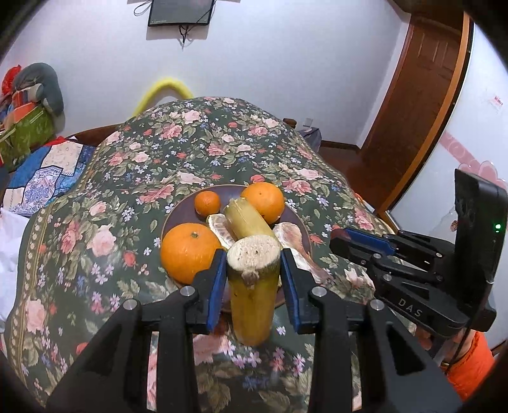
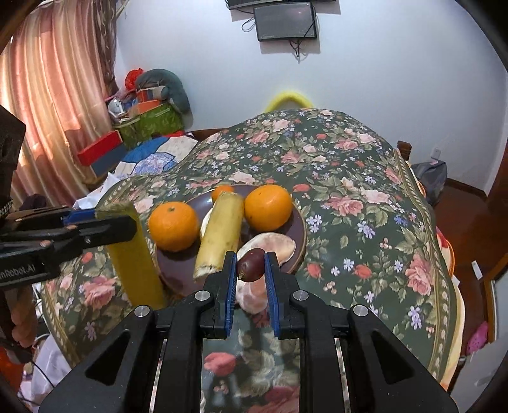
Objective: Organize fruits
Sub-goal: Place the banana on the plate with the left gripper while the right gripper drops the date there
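A dark round plate (image 1: 177, 213) (image 2: 298, 235) on the floral table holds two oranges (image 1: 188, 251) (image 1: 263, 201), a small tangerine (image 1: 207, 202), a sugarcane piece (image 1: 246, 219) (image 2: 220, 230) and peeled pomelo segments (image 1: 293, 240) (image 2: 270, 246). My left gripper (image 1: 252, 276) is shut on a second yellow sugarcane piece (image 1: 252, 298) (image 2: 133, 254), held upright by the plate's near-left edge. My right gripper (image 2: 250, 270) is shut on a small dark red fruit (image 2: 250, 265) above the plate's near edge; it also shows in the left wrist view (image 1: 344, 240).
The floral tablecloth (image 1: 190, 149) (image 2: 349, 178) covers a round table. A bed with boxes and clutter (image 2: 143, 127) lies to the left by a pink curtain. A wooden door (image 1: 422, 95) stands at the right. A monitor (image 2: 285, 20) hangs on the far wall.
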A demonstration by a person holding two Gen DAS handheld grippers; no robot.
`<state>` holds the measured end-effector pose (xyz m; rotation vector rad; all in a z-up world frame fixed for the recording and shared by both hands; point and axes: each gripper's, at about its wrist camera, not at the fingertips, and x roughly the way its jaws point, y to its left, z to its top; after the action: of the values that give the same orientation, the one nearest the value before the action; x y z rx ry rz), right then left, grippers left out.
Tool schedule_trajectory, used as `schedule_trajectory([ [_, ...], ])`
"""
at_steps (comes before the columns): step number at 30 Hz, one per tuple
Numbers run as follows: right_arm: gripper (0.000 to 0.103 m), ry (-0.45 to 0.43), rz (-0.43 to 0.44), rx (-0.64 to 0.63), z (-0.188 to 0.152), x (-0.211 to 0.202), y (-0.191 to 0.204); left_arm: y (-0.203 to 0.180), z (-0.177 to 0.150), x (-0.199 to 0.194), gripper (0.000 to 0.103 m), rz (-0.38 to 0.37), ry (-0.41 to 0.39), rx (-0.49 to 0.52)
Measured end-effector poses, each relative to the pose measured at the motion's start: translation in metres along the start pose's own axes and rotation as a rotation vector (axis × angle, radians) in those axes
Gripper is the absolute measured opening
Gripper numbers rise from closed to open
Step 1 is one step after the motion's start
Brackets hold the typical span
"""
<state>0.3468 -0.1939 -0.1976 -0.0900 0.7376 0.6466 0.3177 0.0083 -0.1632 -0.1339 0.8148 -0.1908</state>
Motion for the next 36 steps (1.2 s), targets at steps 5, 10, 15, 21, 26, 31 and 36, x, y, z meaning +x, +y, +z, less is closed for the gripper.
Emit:
schedule_trajectory([
  [5, 0.016, 0.003, 0.015, 0.001, 0.005, 0.013, -0.002, 0.005, 0.009, 0.014, 0.033, -0.013, 0.006, -0.016],
  [10, 0.016, 0.008, 0.026, -0.008, 0.010, 0.026, -0.003, 0.011, 0.019, 0.018, 0.033, -0.027, -0.012, -0.029],
  [15, 0.016, 0.021, 0.026, -0.018, 0.015, 0.041, -0.002, 0.014, 0.025, 0.029, 0.033, -0.004, -0.009, -0.018],
  [21, 0.016, 0.045, 0.033, -0.021, 0.019, 0.060, -0.002, 0.020, 0.033, 0.041, 0.033, -0.011, -0.017, -0.034],
  [26, 0.016, 0.064, 0.032, -0.017, 0.020, 0.070, -0.003, 0.024, 0.040, 0.054, 0.033, 0.023, 0.002, -0.055],
  [31, 0.017, 0.082, 0.029, -0.011, 0.021, 0.070, -0.007, 0.027, 0.040, 0.052, 0.040, 0.012, -0.004, -0.076],
  [36, 0.031, 0.073, 0.010, -0.008, 0.022, 0.063, -0.009, 0.023, 0.036, 0.038, 0.047, 0.023, -0.020, -0.049],
])
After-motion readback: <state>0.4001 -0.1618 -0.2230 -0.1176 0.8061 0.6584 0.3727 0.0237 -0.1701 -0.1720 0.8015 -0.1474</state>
